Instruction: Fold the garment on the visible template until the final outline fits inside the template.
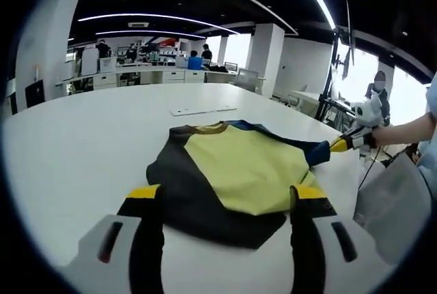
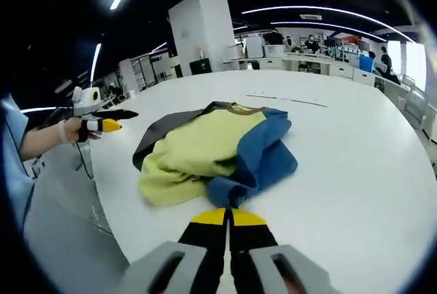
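Observation:
A yellow, black and blue garment lies bunched on the white table; in the right gripper view the garment shows its blue side nearest. My left gripper is open, with its jaws wide apart short of the garment's black near edge. From the other side, this left gripper hangs in the air off the garment's left, in a hand. My right gripper has its jaws together on the garment's blue near corner. In the left gripper view, the right gripper meets the blue cloth at the garment's right end.
A thin flat white strip lies on the table beyond the garment, also the strip. A person's sleeve and grey clothing stand at the table edge. Desks, pillars and people fill the far room.

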